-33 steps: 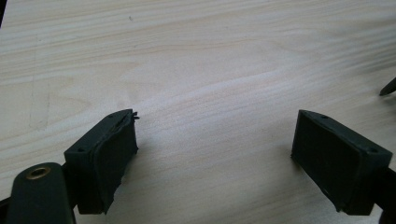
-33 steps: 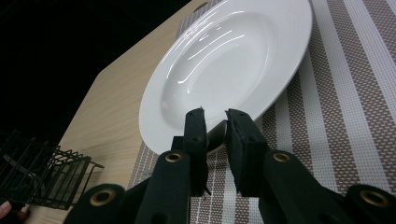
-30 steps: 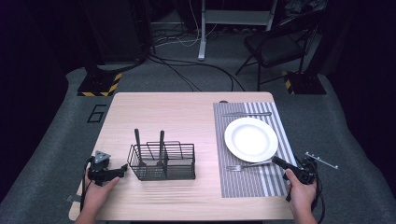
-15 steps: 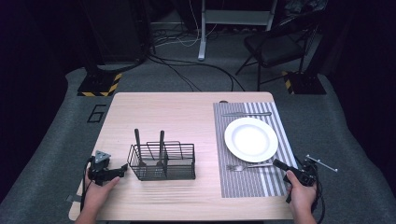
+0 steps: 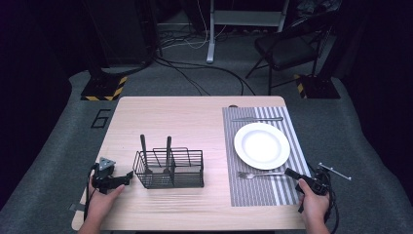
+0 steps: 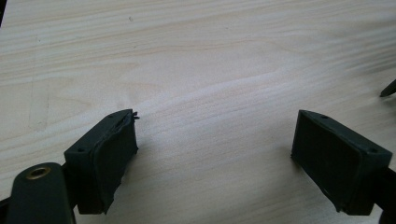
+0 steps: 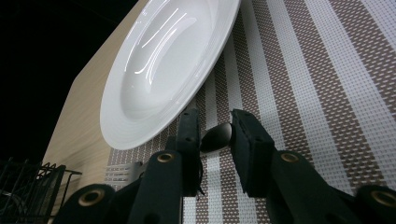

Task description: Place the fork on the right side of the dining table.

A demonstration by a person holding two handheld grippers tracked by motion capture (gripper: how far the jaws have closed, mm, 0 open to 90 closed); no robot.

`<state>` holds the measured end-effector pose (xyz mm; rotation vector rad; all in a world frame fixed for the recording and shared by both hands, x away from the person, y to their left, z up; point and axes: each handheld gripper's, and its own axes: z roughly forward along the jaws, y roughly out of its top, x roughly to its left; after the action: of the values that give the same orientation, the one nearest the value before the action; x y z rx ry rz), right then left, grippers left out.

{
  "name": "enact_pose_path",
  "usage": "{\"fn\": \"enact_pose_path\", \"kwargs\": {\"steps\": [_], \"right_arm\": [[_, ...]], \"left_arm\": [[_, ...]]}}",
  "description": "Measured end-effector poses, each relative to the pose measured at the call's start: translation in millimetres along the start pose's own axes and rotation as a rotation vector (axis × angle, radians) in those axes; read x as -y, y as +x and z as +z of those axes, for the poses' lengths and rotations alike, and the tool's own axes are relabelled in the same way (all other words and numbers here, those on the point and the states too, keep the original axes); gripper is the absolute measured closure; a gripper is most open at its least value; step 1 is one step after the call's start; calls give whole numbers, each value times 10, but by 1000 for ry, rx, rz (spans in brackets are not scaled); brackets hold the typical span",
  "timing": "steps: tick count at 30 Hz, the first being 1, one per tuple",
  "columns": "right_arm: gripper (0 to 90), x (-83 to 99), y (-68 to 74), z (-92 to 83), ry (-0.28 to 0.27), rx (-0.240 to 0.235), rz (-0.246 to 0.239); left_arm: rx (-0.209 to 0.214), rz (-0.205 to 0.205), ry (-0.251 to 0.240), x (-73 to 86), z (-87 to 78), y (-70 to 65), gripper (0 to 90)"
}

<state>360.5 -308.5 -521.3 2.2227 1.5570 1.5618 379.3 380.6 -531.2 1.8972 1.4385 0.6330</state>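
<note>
A silver fork (image 5: 260, 174) lies on the striped placemat (image 5: 253, 192) just in front of the white plate (image 5: 262, 145). My right gripper (image 5: 288, 172) sits low at the mat's near right corner, pointing left. In the right gripper view its jaws (image 7: 215, 126) are shut on the rounded end of the fork's handle (image 7: 217, 136), with the plate (image 7: 163, 60) close behind. My left gripper (image 5: 127, 176) rests on the table left of a black wire basket (image 5: 185, 170). It stands open over bare wood (image 6: 215, 140).
Two black utensil handles (image 5: 143, 146) stand up in the basket. A knife (image 5: 257, 119) lies on the mat beyond the plate. The wooden table (image 5: 170, 117) is bare at its far left. A chair (image 5: 287, 46) and cables are on the floor behind.
</note>
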Motion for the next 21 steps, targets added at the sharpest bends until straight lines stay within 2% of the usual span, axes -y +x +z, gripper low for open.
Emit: {"fn": "enact_pose_path", "kwargs": {"steps": [10,16,20,21], "right_arm": [[709,7,-20,30,19,39,-1],[668,7,-9,27,13,82,-48],[665,-5,-15,4,-2,113,-62],[667,-8,-16,-9,-5,105,-53]], "left_arm": [[2,1,0,0,0,0,139],[2,2,0,0,0,0,139],[2,1,0,0,0,0,139],[0,3,1,0,-1,0,139]]}}
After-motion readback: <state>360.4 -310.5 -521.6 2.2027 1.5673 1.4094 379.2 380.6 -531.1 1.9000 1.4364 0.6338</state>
